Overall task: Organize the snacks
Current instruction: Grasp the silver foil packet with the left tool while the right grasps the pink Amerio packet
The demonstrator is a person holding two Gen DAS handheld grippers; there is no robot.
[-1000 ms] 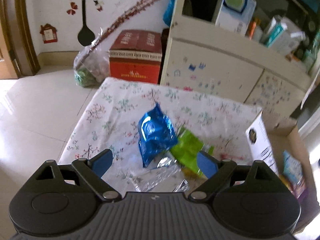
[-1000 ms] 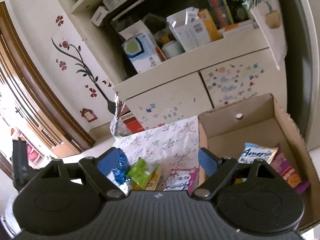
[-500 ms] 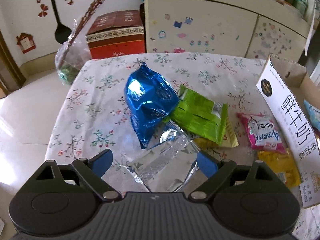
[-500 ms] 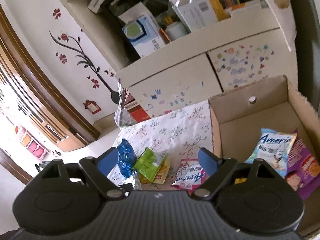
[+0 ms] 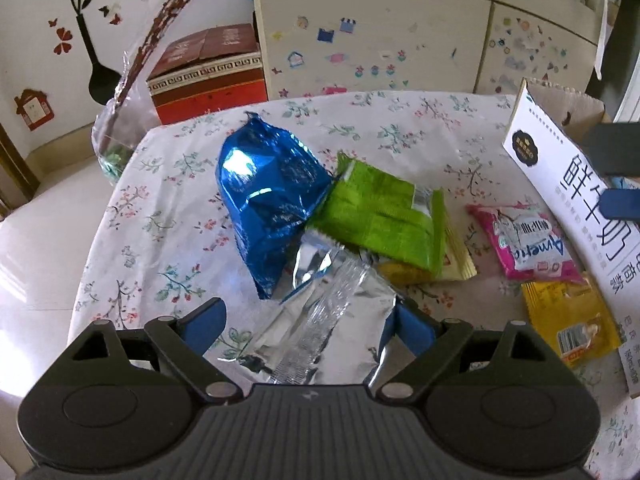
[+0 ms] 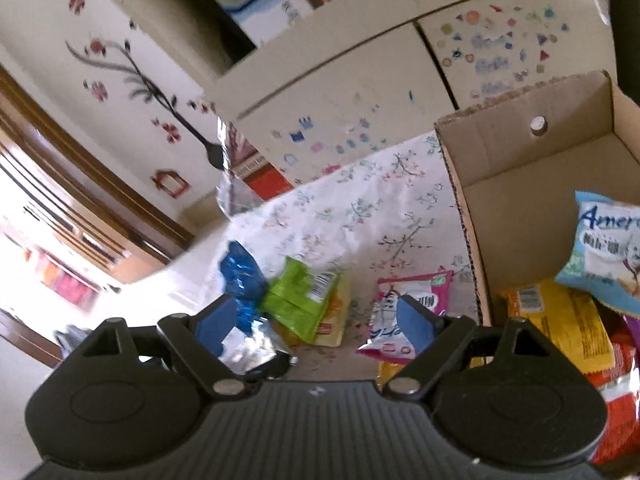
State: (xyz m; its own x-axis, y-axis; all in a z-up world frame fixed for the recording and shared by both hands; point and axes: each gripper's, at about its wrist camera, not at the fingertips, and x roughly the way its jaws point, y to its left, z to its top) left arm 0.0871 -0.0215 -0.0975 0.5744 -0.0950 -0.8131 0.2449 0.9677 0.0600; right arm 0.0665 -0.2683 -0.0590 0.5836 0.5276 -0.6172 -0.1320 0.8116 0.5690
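Note:
Snack packets lie on a floral tablecloth [image 5: 168, 208]: a blue foil bag [image 5: 268, 200], a green packet [image 5: 384, 216], a silver foil packet [image 5: 324, 320], a pink packet [image 5: 532, 244] and a yellow packet [image 5: 572, 320]. My left gripper [image 5: 304, 322] is open, its jaws on either side of the silver packet. My right gripper [image 6: 316, 320] is open and empty above the table, near the pink packet [image 6: 400, 312]. The cardboard box [image 6: 532, 176] to the right holds a light blue packet [image 6: 604, 252] and other snacks.
A white box flap with printed characters [image 5: 576, 208] stands at the table's right. A cream cabinet [image 5: 400, 44] stands behind the table. A red carton [image 5: 208, 76] and a plastic bag [image 5: 116, 140] sit on the floor at the far left.
My left gripper has tilted down and come closer to the snacks, and the silver packet now lies between its jaws. My right gripper has dropped lower and nearer the table and box.

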